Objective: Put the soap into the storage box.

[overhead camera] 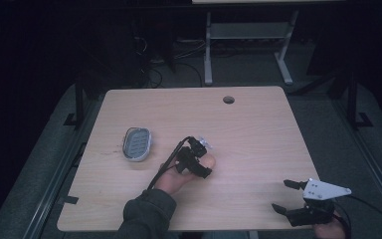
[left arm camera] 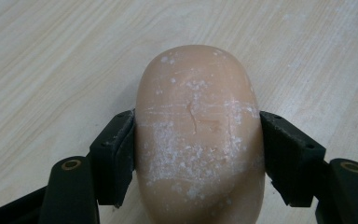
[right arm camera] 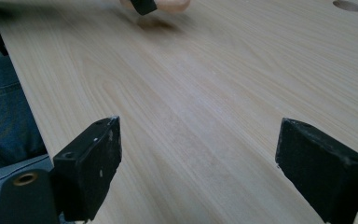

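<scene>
Left gripper (left arm camera: 196,154), nearest the lens: both black jaws press the flanks of a peach soap bar (left arm camera: 198,135), clamped across its short width; the bar's long axis runs straight out from the gripper, its surface flecked with white residue. In the high view the soap bar (overhead camera: 208,163) sits mid-table, with the grey soap dish (overhead camera: 137,144) lying to its left, near but apart, over bare wood. The right gripper (overhead camera: 284,195), jaws wide apart and empty, rests well right of the bar, close to the table's (overhead camera: 258,129) near edge.
</scene>
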`<action>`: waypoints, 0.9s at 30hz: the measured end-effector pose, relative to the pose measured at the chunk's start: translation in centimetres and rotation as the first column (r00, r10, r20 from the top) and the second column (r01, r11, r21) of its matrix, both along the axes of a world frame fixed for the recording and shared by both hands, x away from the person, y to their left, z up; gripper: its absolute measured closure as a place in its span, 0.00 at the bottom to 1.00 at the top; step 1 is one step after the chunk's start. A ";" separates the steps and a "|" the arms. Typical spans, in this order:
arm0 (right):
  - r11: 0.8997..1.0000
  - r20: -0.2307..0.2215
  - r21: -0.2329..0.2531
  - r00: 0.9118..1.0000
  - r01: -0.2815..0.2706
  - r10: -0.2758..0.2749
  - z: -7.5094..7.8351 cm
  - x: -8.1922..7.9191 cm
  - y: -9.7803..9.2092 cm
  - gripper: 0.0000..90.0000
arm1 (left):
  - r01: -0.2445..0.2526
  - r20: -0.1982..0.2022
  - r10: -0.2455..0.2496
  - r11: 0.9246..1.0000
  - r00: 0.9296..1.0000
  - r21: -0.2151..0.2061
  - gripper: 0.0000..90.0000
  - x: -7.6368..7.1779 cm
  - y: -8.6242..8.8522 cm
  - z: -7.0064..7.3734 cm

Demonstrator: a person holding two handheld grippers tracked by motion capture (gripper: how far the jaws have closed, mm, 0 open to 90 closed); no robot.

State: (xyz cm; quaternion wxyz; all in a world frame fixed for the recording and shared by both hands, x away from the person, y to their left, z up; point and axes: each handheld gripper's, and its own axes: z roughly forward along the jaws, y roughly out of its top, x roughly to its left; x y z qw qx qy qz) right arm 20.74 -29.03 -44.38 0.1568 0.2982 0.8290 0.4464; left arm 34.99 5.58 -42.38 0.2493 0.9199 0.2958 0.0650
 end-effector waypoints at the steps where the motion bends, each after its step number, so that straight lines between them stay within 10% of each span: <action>1: 1.000 0.000 0.000 1.000 0.000 0.000 0.0 0.0 0.0 0.15 | -0.002 -0.001 0.002 1.000 1.000 0.001 0.36 0.0 0.1 0.1; 27: 1.000 0.001 0.004 1.000 0.016 -0.016 0.0 0.0 0.0 0.15 | -0.026 -0.009 0.026 0.999 1.000 -0.040 0.36 -0.3 2.6 1.7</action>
